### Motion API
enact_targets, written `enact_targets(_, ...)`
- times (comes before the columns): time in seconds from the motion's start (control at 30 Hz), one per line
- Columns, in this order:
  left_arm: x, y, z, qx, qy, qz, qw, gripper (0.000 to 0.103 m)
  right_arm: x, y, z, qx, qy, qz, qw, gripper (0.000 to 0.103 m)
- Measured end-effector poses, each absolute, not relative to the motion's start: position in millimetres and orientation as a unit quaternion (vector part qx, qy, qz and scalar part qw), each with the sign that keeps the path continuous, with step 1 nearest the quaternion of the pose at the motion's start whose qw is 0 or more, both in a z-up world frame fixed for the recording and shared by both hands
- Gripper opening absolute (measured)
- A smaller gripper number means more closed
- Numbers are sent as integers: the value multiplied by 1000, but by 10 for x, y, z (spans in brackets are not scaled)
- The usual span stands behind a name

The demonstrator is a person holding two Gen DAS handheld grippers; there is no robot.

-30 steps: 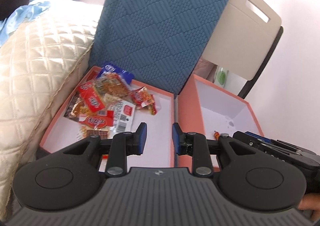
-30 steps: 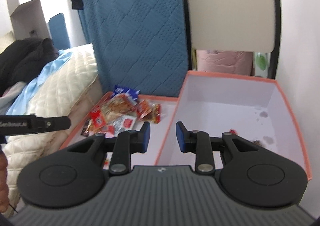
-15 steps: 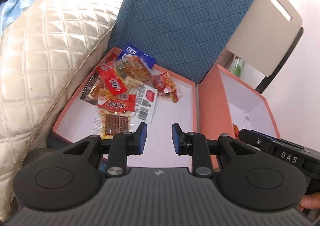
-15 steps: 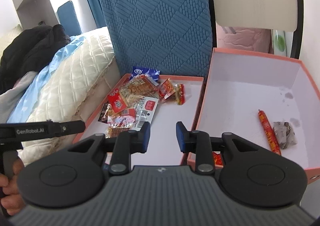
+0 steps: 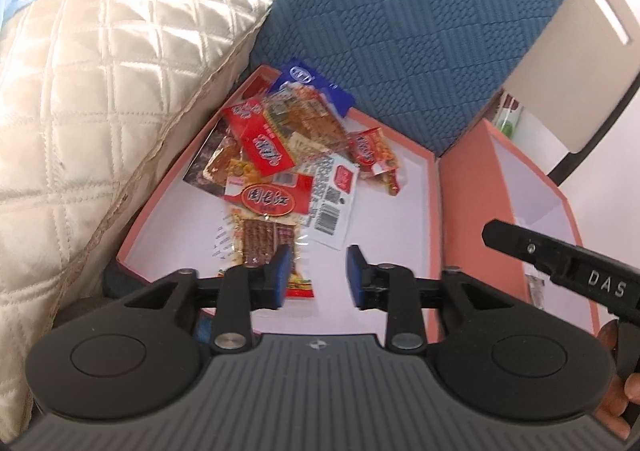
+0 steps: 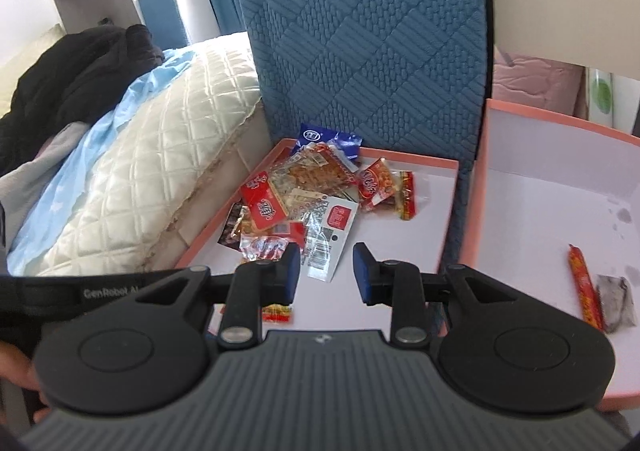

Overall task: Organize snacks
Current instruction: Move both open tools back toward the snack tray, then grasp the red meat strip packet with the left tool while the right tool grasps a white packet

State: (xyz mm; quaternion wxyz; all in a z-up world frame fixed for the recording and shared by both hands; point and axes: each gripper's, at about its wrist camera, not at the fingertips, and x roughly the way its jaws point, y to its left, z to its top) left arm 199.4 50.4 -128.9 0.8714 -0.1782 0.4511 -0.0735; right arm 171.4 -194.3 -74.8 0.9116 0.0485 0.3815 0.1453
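A heap of snack packets (image 5: 280,155) lies in a shallow pink tray (image 5: 160,207), red, blue and clear wrappers mixed. My left gripper (image 5: 318,277) hovers over the tray's near end. Its jaws are opening with nothing between them, and the left fingertip overlaps a brown-biscuit packet (image 5: 262,241). In the right wrist view the same snack packets (image 6: 304,187) lie ahead of my right gripper (image 6: 326,273), which is open and empty above the tray (image 6: 400,251). A deeper pink box (image 6: 540,211) to the right holds a red sausage stick (image 6: 584,287) and a grey packet (image 6: 616,299).
A cream quilted cushion (image 5: 100,91) presses against the tray's left side. A blue textured cushion (image 5: 400,31) stands behind both containers, with a beige chair back (image 5: 580,51) beyond it. Black clothing (image 6: 80,63) and a light blue cloth (image 6: 100,131) lie on the bed.
Both grippers have come forward and down toward the tray, so the snacks look larger. The left jaws stand slightly wider apart. The sausage stick and grey packet have come into the right view.
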Motion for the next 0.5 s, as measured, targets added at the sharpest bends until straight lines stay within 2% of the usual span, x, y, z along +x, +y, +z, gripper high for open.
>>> enact_targets(0.07, 2054, 537, -1364, -183, 455, -67, 869, 59, 1812, -1915, -803, 50, 388, 147, 909, 33)
enact_targets(0.27, 2279, 587, -1628, -181, 482, -57, 855, 69, 2122, -1883, -1009, 67, 412, 144, 897, 33)
enact_targets(0.4, 2435, 594, -1840, -183, 504, -60, 842, 74, 2337, -1859, -1145, 72, 420, 138, 894, 51)
enact_targets(0.5, 2523, 590, -1984, -175, 514, -53, 838, 76, 2502, -1843, -1238, 80, 428, 139, 889, 51)
